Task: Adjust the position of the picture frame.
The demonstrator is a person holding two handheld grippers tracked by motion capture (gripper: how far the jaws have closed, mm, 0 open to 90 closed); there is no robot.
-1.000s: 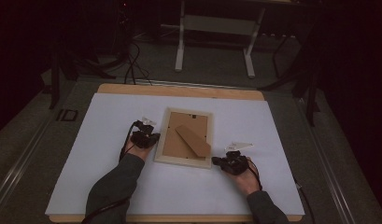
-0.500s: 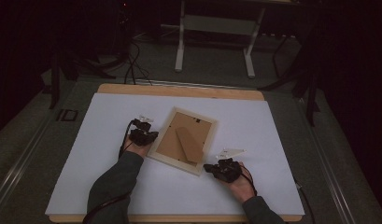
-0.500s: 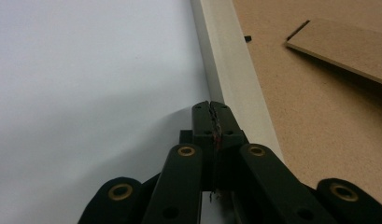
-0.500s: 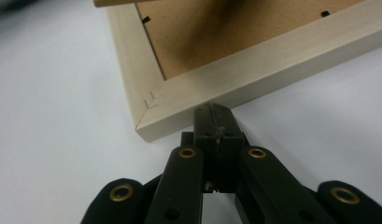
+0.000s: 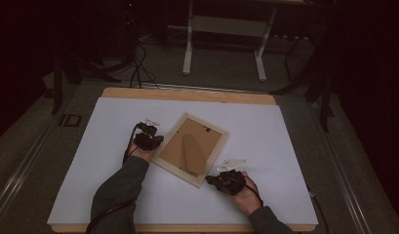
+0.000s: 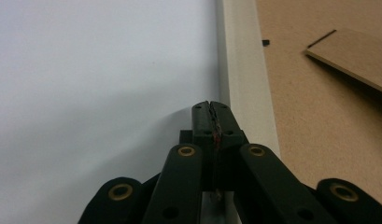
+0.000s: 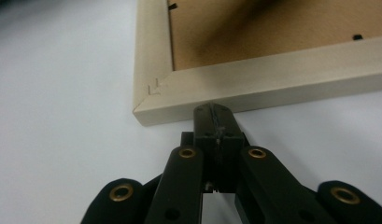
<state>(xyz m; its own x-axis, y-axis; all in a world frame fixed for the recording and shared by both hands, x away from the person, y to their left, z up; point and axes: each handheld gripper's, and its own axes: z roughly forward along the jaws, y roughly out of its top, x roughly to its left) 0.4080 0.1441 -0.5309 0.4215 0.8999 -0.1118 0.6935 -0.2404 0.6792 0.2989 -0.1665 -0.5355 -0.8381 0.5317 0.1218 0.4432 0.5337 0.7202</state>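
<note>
A pale wooden picture frame (image 5: pixel 191 149) lies face down near the middle of the counter (image 5: pixel 294 141), turned at an angle to the counter's edges so that one corner points toward the person. Its brown backing board (image 5: pixel 180 146) faces up, with a folded stand flap (image 5: pixel 192 155) lying flat across it. The left gripper (image 5: pixel 148 141) sits against the frame's left rail, its jaws clenched together with nothing between them; in the left gripper view the closed tips (image 6: pixel 211 112) rest just beside the rail's outer edge (image 6: pixel 244 70). The right gripper (image 5: pixel 225 180) is at the frame's near right side, close to the lowest corner, jaws likewise clenched and empty; in the right gripper view its tips (image 7: pixel 212 114) meet the outer face of the rail (image 7: pixel 272 88), just beside the mitred corner (image 7: pixel 153 91). The counter is covered by a white sheet, with a wooden edge showing along its far side (image 5: pixel 187 93).
</note>
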